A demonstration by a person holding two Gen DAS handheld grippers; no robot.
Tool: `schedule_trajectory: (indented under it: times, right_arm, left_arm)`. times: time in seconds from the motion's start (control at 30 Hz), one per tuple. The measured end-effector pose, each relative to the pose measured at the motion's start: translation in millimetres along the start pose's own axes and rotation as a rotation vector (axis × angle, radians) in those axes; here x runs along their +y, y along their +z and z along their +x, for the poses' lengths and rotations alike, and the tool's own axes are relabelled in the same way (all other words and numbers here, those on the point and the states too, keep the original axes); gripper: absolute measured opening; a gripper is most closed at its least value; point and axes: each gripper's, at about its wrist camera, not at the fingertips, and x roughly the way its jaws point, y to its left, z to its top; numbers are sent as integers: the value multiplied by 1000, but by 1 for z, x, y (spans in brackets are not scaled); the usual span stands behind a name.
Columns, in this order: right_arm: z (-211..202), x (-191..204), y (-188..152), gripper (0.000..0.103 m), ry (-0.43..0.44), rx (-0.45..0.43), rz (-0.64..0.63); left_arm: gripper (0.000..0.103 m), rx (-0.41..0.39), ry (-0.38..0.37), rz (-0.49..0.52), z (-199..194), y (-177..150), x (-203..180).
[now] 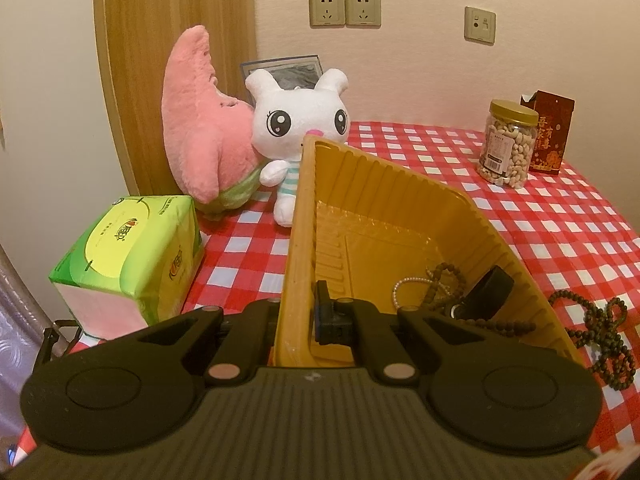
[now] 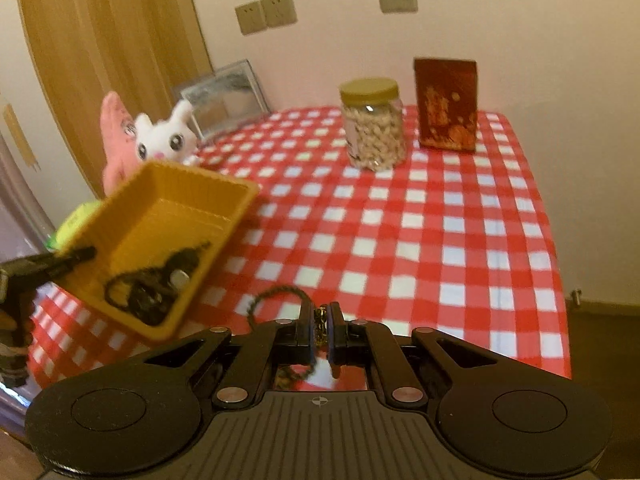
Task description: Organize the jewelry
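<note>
**Two hand-held grippers, one tilted tray, beads in and out**

One tabletop (image 2: 460, 240), covered in a red-and-white checked cloth, carries everything here. At its far left a pink star-shaped plush (image 1: 200, 128) leans against the wooden panel, with a white bunny plush (image 1: 298, 128) just beside it and a framed picture (image 2: 224, 94) behind both. A green tissue pack (image 1: 132, 256) sits near the left edge. At the far right a clear jar of nuts with a yellow lid (image 2: 374, 124) stands upright, a dark red printed box (image 2: 446, 104) just beside it.

The yellow plastic tray (image 1: 384, 204) is lifted and tilted, its low corner toward the right. The left hand-held gripper (image 1: 296, 316) is pressed together on the tray's rim, one finger inside the wall and one outside. Jewelry has gathered in the tray's low end: a white pearl bracelet (image 1: 408, 286), a brown bead bracelet (image 1: 444, 280) touching it, and a small black object (image 1: 490, 292) I cannot identify.

In the left wrist view a dark bead string (image 1: 600, 332) lies on the cloth just outside the tray's right wall.

The right hand-held gripper (image 2: 320, 320) hangs near the tray's low corner, its fingers nearly together and pinching a dark beaded strand (image 2: 276, 294), which loops out to the left above the cloth. Whether this is the same string seen from the left wrist, I cannot tell.
</note>
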Motion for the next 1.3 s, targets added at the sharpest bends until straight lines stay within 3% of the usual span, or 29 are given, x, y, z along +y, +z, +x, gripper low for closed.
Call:
schedule_trajectory:
  times: [0.5, 0.83, 1.03, 1.3]
  right_arm:
    - [32, 63, 41, 6, 171, -27, -78]
    - [88, 132, 62, 6, 329, 12, -153]
    - [122, 160, 61, 6, 362, 42, -168]
    - [150, 169, 60, 8, 325, 58, -129]
  left_arm:
    - [4, -19, -26, 20, 6, 12, 2]
    - [4, -16, -42, 4, 9, 11, 6]
    - [4, -16, -50, -19, 10, 6, 10]
    - [4, -20, -55, -31, 11, 3, 14]
